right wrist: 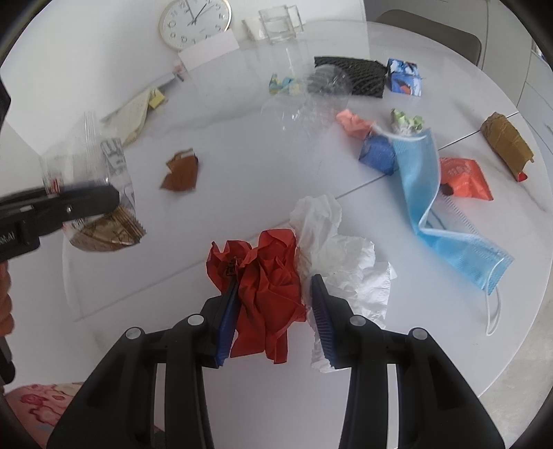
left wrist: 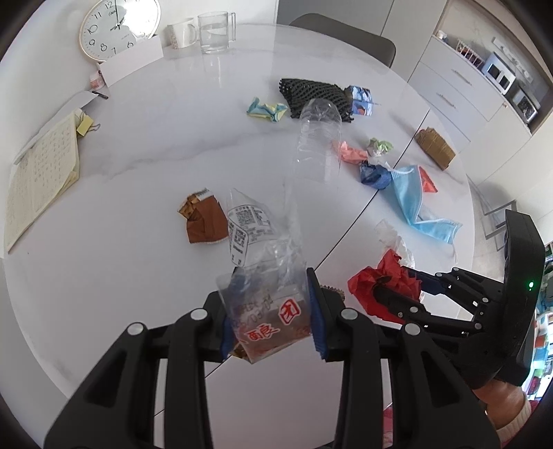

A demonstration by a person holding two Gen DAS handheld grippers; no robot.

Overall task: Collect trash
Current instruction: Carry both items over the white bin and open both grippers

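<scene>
My left gripper (left wrist: 273, 311) is shut on a clear plastic food wrapper (left wrist: 262, 276) with red print, held above the white table (left wrist: 138, 145); it also shows in the right wrist view (right wrist: 93, 179). My right gripper (right wrist: 273, 311) is shut on a crumpled red paper (right wrist: 269, 273), which shows in the left wrist view (left wrist: 376, 279). White tissue (right wrist: 338, 248) lies against the red paper. A clear plastic bottle (left wrist: 318, 145) stands mid-table. A blue face mask (right wrist: 432, 207), a brown wrapper (right wrist: 181, 171) and small crumpled papers lie around.
A black foam net (left wrist: 314, 96) and a blue carton (left wrist: 361, 100) lie at the back. An orange packet (right wrist: 465, 178) and brown cardboard piece (right wrist: 506, 143) lie right. A clock (left wrist: 117, 27), mug, glass jug (left wrist: 216, 32) and open notebook (left wrist: 41, 172) stand left.
</scene>
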